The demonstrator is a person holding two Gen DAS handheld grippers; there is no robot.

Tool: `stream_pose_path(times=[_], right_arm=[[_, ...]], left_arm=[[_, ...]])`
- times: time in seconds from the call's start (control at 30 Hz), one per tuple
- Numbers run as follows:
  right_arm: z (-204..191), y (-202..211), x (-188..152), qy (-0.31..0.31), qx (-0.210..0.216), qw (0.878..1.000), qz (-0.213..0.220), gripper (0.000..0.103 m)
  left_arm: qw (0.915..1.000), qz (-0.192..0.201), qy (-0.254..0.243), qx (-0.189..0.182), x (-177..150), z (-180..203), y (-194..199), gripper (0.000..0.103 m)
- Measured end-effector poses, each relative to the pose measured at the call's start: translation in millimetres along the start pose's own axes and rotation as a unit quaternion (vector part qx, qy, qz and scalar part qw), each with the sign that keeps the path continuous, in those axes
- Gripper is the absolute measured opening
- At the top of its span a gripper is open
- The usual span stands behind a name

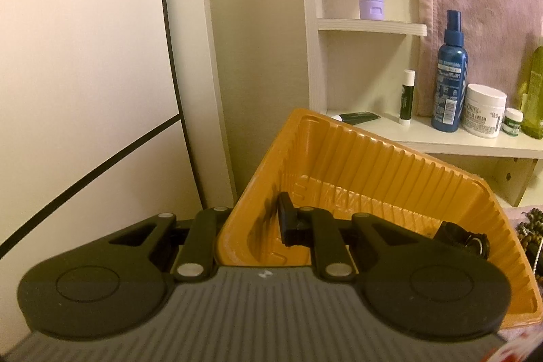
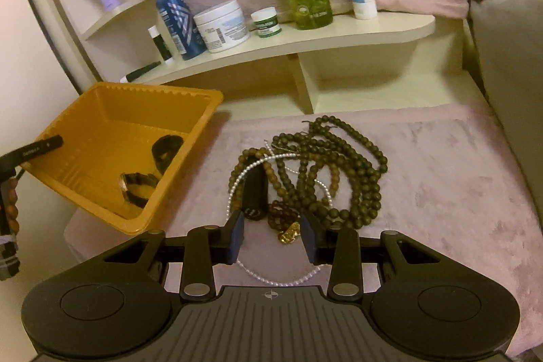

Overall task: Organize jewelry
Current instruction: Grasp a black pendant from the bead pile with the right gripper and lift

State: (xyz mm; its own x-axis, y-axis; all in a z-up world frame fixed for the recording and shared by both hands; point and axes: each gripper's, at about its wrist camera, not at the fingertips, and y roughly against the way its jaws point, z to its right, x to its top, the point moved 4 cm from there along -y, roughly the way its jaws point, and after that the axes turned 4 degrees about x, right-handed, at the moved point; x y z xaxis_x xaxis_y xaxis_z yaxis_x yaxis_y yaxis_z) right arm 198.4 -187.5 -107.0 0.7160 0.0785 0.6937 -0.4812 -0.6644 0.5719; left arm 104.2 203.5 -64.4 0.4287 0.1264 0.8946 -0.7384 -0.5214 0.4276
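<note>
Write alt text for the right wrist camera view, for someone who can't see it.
The open right gripper hovers over a tangled pile of bead necklaces on a pink cloth. To the left, a tilted orange tray holds two dark bracelets, its rim gripped by the left gripper.

Both grippers [image 1: 251, 223] [image 2: 273, 238] are black, with a ribbed grey base, round silver screws and dark blue pads [image 2: 236, 234].
</note>
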Motion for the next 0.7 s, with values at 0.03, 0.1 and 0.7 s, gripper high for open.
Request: stream_pose_path(times=[0.03,0.1,0.7], right_arm=[[-2,-2,0,0.005,0.002,1.0,0.0,0.038],[-5,-7,3,0.016,0.001,1.0,0.0,0.038],[-20,-74,16,0.076,-0.045,0.995,-0.039,0.026]], left_arm=[[1.0,-0.001,-0.002,0.002,0,0,0,0.016],[1.0,-0.004,-0.006,0.006,0,1,-1,0.017],[0.9997,-0.016,-0.008,0.015,2,3,-6,0.019]])
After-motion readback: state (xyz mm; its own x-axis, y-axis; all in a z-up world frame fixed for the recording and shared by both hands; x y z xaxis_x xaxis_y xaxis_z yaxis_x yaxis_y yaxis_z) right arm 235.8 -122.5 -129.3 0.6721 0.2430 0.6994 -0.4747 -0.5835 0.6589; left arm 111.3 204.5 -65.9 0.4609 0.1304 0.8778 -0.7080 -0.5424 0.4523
